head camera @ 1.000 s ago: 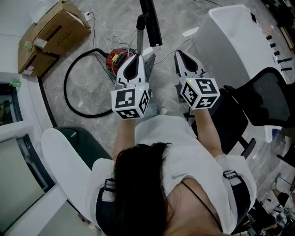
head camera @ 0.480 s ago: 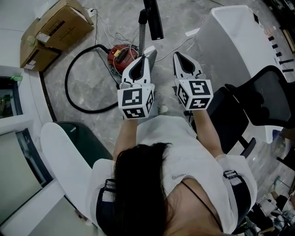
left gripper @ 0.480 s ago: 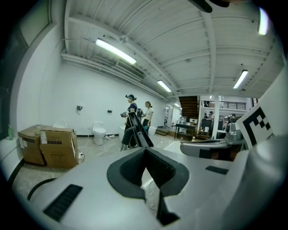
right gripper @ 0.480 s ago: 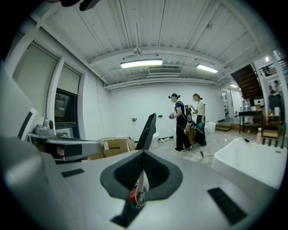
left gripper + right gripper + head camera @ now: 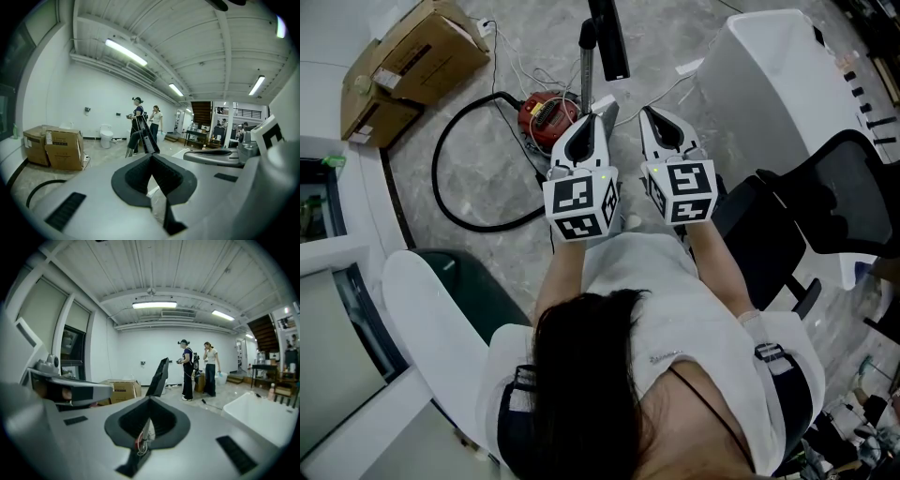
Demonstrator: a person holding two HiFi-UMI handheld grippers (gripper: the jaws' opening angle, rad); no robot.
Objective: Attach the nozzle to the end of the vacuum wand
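On the floor ahead sits the red vacuum canister (image 5: 542, 112), with its black hose (image 5: 441, 183) looping out to the left. A silver wand tube (image 5: 585, 58) rises beside it, with a long black nozzle piece (image 5: 607, 37) at its top; the same black piece shows as the nozzle (image 5: 144, 135) and the nozzle (image 5: 159, 376) in the two gripper views. My left gripper (image 5: 598, 112) and my right gripper (image 5: 651, 116) are held side by side in front of my chest, short of the vacuum. Both are shut with nothing in them: left gripper (image 5: 151, 157), right gripper (image 5: 150, 400).
Cardboard boxes (image 5: 412, 58) lie at the far left. A white tub (image 5: 769, 89) stands at the right, with a black office chair (image 5: 825, 206) near it. Thin cables (image 5: 666, 89) trail around the canister. Two people (image 5: 197, 369) stand far off.
Both grippers have drawn closer together: the right one slid left and rolled a little, the left one shifted slightly right. Both have stayed shut.
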